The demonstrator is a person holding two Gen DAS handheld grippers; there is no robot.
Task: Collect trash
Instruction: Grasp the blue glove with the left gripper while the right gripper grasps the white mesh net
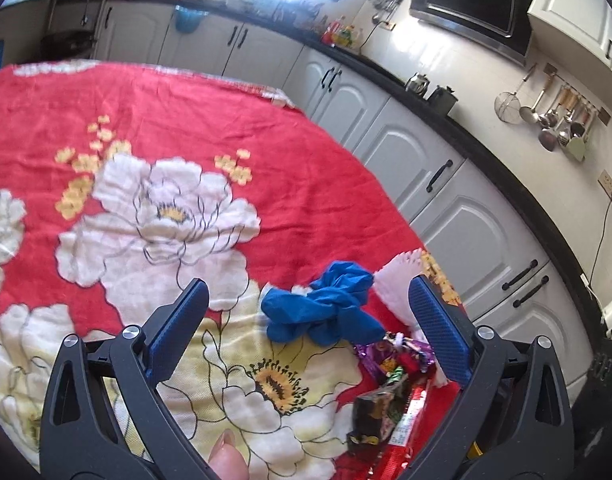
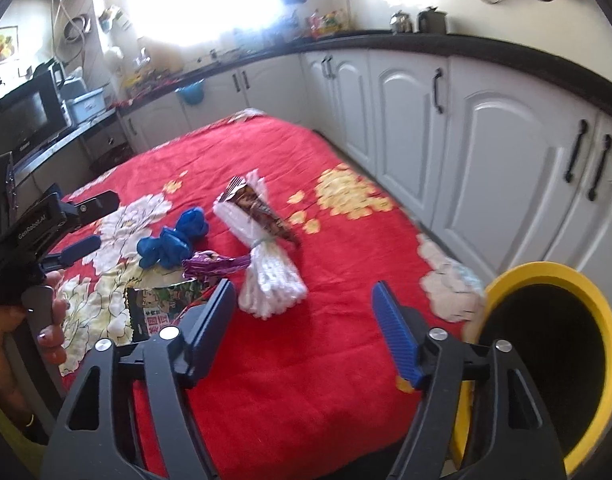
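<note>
Your left gripper (image 1: 307,304): jaws wide, empty, the crumpled blue glove (image 1: 325,308) on the red floral cloth (image 1: 154,108) between them, untouched. Your right gripper (image 2: 302,312): jaws apart, empty. Wrappers (image 2: 214,266) and white bundle (image 2: 266,276) beside the glove; yellow-rimmed bin (image 2: 545,272) at the table's right edge.

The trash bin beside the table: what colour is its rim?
The trash bin's rim is yellow, with a black inside. It shows best in the right wrist view.

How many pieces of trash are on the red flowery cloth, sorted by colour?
Blue crumpled glove: 1
White bundle: 1
Brown cone wrapper: 1
Purple wrapper: 1
Dark green printed wrapper: 1
Total: 5
</note>
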